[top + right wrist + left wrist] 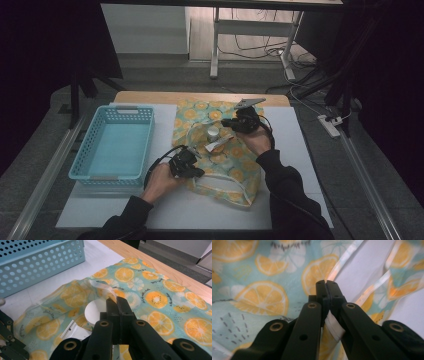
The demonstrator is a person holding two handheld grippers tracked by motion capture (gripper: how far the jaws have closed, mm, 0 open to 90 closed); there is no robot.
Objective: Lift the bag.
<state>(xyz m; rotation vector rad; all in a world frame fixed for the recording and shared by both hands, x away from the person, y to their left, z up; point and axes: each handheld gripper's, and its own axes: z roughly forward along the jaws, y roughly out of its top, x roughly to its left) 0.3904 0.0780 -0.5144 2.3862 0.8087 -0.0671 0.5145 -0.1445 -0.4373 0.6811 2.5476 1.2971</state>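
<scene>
From above, the citrus-print cloth bag (220,150) lies on the surface beside the blue basket (115,145), its mouth apparently held open over a white bottle (213,132). Left gripper (327,287) is clamped on the bag's white-edged hem. Right gripper (117,303) pinches the opposite rim above the bottle's cap (96,311).

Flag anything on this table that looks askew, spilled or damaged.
Nothing is spilled or damaged. The citrus-print cloth lies rumpled, but only because both grippers, left and right, pinch its edges. A white bottle sits upright on it.
</scene>
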